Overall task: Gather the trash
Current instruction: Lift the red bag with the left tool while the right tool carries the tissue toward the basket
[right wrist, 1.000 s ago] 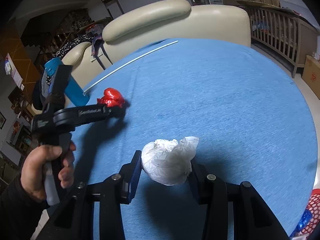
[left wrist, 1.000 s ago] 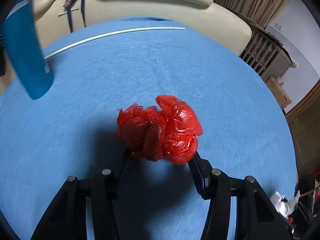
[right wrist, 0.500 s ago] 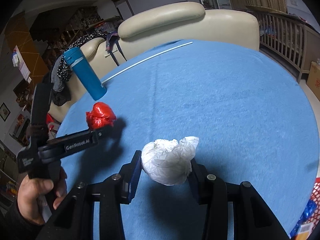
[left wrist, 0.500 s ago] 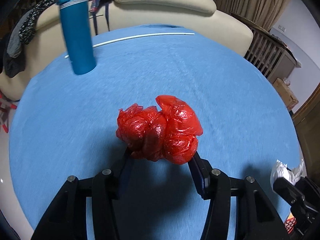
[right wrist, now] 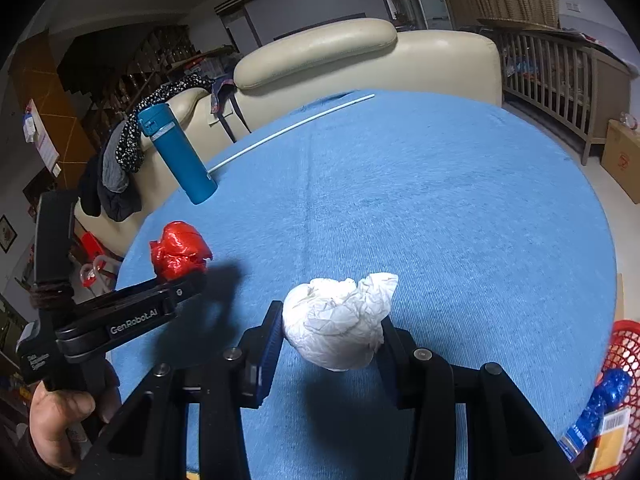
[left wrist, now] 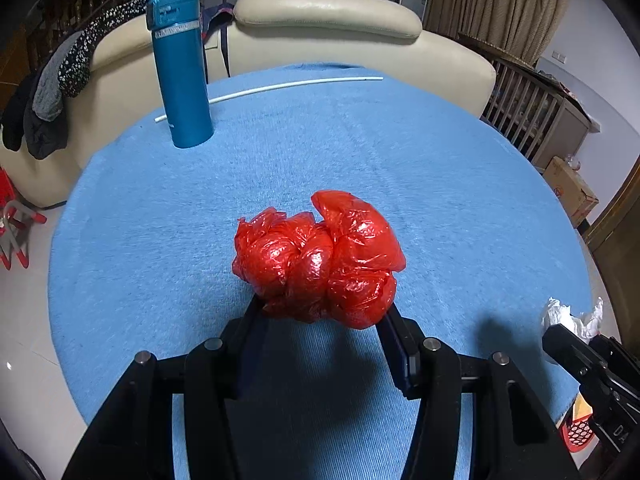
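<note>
The left tongs (left wrist: 320,312) clench a red plastic wad (left wrist: 318,256), and the right tongs (right wrist: 330,340) clench a white paper wad (right wrist: 340,320), both held above the blue worktop (right wrist: 460,200). Carry each over the red basket (right wrist: 622,344) at right, keeping the squeeze until above its rim.

Red bag (left wrist: 318,258), white wad (right wrist: 338,322), blue tablecloth (left wrist: 400,152), perhaps speckled garment (left wrist: 86,56).
</note>
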Tool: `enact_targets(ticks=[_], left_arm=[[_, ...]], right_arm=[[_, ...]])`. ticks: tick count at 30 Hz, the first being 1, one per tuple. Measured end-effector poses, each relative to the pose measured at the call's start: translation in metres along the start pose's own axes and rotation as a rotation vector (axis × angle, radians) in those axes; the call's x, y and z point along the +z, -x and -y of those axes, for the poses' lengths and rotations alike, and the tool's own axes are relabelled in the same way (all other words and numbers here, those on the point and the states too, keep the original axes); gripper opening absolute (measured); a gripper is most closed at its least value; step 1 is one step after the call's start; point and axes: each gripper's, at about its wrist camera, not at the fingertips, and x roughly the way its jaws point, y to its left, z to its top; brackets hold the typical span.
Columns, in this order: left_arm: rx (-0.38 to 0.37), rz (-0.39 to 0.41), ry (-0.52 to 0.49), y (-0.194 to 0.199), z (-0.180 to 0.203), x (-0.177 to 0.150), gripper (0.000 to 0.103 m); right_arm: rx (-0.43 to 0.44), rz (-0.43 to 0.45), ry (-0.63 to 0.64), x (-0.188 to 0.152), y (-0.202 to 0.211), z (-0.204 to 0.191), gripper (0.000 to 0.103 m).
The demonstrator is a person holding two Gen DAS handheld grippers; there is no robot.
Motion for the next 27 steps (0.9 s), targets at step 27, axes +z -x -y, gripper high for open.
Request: enact_targets(ticks=[27], left_arm=[[-0.034,0.06,-0.097,0.056,0.051,-0.028,0.055]], right_arm=[[-0.021,0.113,-0.091,-0.015,0.065,0.029,0.045]])
